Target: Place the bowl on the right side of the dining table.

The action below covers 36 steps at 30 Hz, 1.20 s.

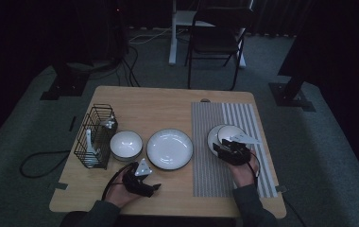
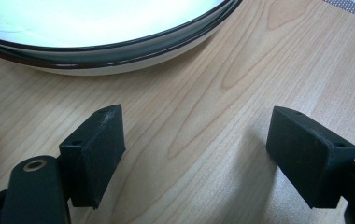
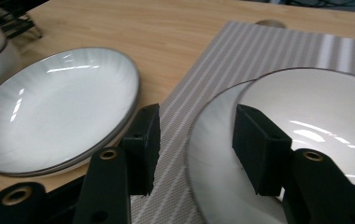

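A wide white plate (image 1: 214, 135) lies on the striped placemat (image 1: 206, 165), with a smaller white dish (image 1: 232, 132) resting on it. My right gripper (image 1: 227, 147) hovers over the plate's near left side. In the right gripper view its jaws (image 3: 196, 140) stand open, the plate's rim (image 3: 213, 186) runs between them untouched, and the smaller dish (image 3: 315, 107) lies beyond the right jaw. My left gripper (image 1: 149, 182) is open low over bare wood near the front edge. Its jaws (image 2: 194, 144) hold nothing and point at a shallow white bowl (image 2: 96, 28).
The shallow bowl (image 1: 169, 149) sits mid-table, left of the placemat (image 3: 269, 51). A small deep bowl (image 1: 126, 144) and a black wire basket (image 1: 95, 137) holding utensils stand farther left. A folding chair (image 1: 215, 38) stands beyond the table's far edge.
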Each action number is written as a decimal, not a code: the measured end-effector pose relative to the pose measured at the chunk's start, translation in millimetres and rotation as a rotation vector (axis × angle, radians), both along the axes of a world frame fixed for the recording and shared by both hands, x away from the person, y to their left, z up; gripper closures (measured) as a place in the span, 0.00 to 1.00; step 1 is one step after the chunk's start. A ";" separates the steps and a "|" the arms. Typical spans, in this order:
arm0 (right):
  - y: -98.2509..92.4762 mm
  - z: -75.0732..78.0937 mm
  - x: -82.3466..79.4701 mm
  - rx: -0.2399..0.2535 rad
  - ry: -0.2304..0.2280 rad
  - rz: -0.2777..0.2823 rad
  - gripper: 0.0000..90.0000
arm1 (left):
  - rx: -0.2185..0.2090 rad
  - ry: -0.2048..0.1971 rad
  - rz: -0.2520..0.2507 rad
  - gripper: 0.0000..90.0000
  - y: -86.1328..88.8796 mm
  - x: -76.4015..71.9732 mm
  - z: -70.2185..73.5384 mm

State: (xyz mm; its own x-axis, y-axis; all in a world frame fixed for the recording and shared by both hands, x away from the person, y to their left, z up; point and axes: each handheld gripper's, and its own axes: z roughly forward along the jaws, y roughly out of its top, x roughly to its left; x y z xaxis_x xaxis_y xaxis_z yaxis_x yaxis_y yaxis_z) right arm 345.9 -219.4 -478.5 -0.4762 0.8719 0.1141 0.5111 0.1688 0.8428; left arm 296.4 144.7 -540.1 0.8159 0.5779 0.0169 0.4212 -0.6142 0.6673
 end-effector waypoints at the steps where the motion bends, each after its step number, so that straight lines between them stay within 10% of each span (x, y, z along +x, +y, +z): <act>1: 2.8 -1.2 -0.3 0.001 0.004 0.012 0.56 | 0.001 0.001 0.000 0.22 0.0 -0.1 0.1; 20: 49.6 -24.5 -14.2 -0.093 0.054 0.214 0.56 | -0.020 -0.002 -0.013 0.38 -1.4 -4.9 11.6; 36: 74.4 -57.9 -23.0 -0.222 0.068 0.295 0.51 | -0.067 -0.093 0.052 0.40 9.4 -12.1 36.9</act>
State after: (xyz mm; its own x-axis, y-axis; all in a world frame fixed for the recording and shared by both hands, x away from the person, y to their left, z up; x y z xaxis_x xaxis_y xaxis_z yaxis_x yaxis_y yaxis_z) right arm 322.8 -144.9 -536.4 -0.7083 0.7056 -0.0218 0.4670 0.4916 0.7350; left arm 284.3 154.1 -503.2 0.7816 0.6217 0.0512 0.3856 -0.5461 0.7437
